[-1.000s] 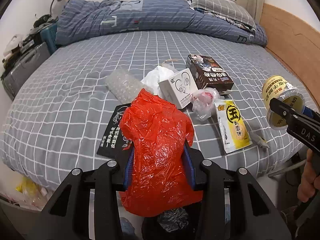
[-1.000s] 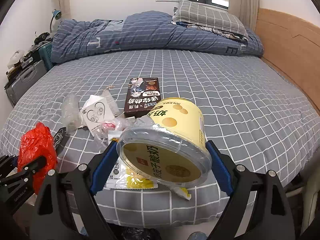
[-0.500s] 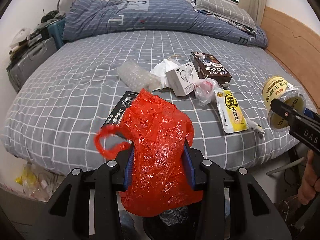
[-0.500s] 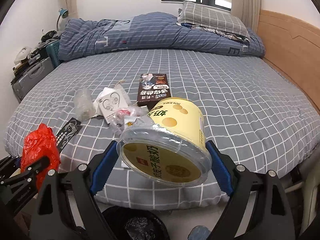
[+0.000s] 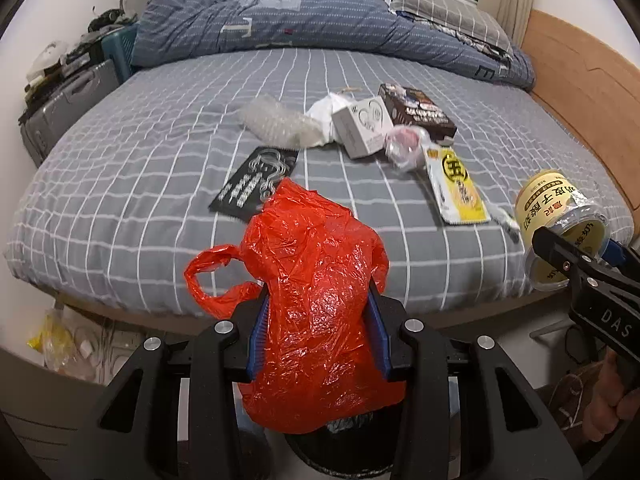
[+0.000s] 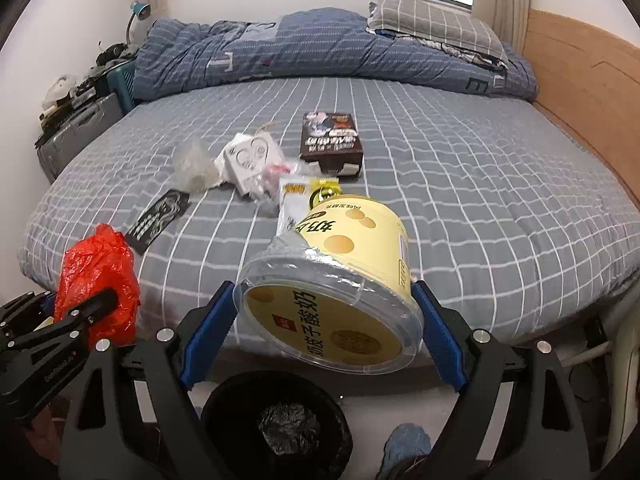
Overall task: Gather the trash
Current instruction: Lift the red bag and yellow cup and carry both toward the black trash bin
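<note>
Clamped tight, the left gripper (image 5: 316, 336) squeezes a crumpled red bag (image 5: 316, 304) between its blue pads, one loop handle flopping out to the left. Right gripper (image 6: 324, 320) has its jaws spread wide around a yellow yogurt tub (image 6: 340, 280), tilted with its clear lid facing the camera. Both hang past the foot of the bed (image 6: 480, 200), and right below the tub sits a black bin (image 6: 276, 428) with a dark liner. Out on the grey checked sheet, the rest of the trash lies in a loose cluster: black card (image 5: 256, 180) nearest the edge, yellow snack packet (image 5: 456, 186), clear wrapper (image 5: 404, 146), white box (image 5: 362, 126), white tissue (image 5: 324, 110), bubble wrap (image 5: 276, 122), and a dark brown box (image 5: 418, 110) farthest back. Blue duvet (image 6: 320, 48) is bunched at the head.
</note>
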`<move>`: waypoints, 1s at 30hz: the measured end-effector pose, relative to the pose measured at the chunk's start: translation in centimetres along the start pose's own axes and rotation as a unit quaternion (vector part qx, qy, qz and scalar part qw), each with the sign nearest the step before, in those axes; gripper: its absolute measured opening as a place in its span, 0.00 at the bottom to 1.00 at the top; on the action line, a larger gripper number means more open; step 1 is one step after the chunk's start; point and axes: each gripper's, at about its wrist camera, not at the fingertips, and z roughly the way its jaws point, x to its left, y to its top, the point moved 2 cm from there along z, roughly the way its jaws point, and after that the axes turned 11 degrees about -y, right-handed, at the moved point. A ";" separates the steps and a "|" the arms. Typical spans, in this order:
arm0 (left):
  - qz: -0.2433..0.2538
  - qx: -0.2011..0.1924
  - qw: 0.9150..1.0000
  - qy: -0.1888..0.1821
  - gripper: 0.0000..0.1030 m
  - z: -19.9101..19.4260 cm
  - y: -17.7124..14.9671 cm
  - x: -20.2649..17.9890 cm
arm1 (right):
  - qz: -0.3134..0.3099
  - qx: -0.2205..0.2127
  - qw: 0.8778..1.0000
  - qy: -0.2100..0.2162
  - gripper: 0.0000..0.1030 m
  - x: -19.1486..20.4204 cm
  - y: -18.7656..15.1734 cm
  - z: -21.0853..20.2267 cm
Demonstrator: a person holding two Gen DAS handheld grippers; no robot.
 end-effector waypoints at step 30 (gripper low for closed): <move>-0.061 0.081 0.995 0.001 0.39 -0.7 -10.9 3.4 | -0.055 0.090 0.994 0.013 0.81 3.9 -10.3 -0.8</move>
